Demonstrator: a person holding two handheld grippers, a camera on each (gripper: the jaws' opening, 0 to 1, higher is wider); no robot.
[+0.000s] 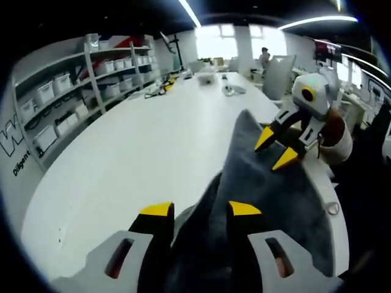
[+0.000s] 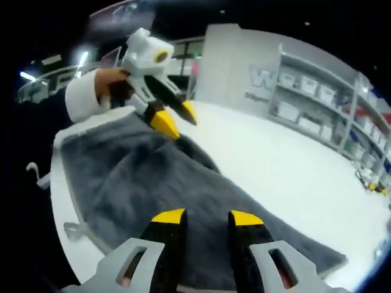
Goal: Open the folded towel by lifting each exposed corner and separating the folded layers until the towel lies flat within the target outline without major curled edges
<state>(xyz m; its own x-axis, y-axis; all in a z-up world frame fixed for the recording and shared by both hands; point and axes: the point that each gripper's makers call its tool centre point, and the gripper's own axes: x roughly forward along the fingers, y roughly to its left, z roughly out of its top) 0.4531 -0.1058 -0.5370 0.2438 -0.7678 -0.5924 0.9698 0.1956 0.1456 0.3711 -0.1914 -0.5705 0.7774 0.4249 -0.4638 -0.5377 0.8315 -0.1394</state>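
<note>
Left gripper view: left gripper (image 1: 200, 210) low over the towel (image 1: 269, 201), jaws narrowly apart with grey cloth bunched between them; whether they pinch it I cannot tell.
Right gripper: seen in the left gripper view as right gripper (image 1: 276, 148), yellow tips slightly parted, at the towel's far raised peak; held by a hand in a white cuff.
Right gripper view: own jaws set narrowly apart just above the towel (image 2: 140, 183); contact with the cloth cannot be told.
Towel: dark grey, spread along the table (image 1: 128, 152) edge nearest the person, one end reaching toward a table corner.
Towel edges: the long edge toward the table's middle is rumpled and lifted near the left gripper (image 2: 173, 118); the end by the corner lies flat.
Open room: a wide bare stretch of white tabletop beyond the towel, up to the far edge.
Far edge: shelves (image 1: 67, 97) with white bins stand beyond the table, well apart from the towel.
</note>
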